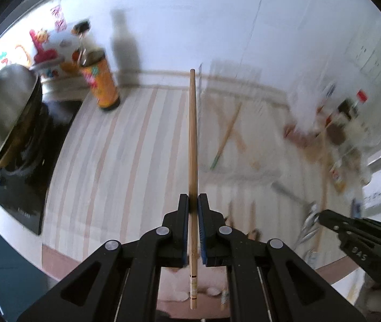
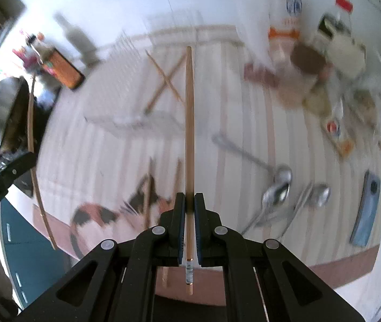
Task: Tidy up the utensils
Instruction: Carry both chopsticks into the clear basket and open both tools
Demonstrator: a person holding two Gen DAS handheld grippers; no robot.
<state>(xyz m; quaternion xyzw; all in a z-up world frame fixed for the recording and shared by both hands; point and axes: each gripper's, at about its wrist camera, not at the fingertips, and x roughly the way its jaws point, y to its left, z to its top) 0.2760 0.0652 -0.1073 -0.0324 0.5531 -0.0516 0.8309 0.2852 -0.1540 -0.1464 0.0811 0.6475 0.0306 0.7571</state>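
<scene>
Chopsticks are being carried in pairs: the left gripper (image 1: 193, 198) is pinching one chopstick (image 1: 192, 139), the right gripper (image 2: 187, 198) another (image 2: 189, 123). Farther off, a wire rack (image 2: 136, 112) is holding two crossed sticks (image 2: 166, 80), probably the drop point; spoons (image 2: 279, 190) are waiting at right.

- The left gripper (image 1: 193, 201) is clamped on a wooden chopstick (image 1: 192, 139) that points straight ahead.
- The striped table (image 1: 126, 161) lies below.
- An orange bottle (image 1: 101, 80) stands far left, beside a steel wok (image 1: 5, 107).
- The right gripper (image 1: 324, 216) is at the right edge.
</scene>
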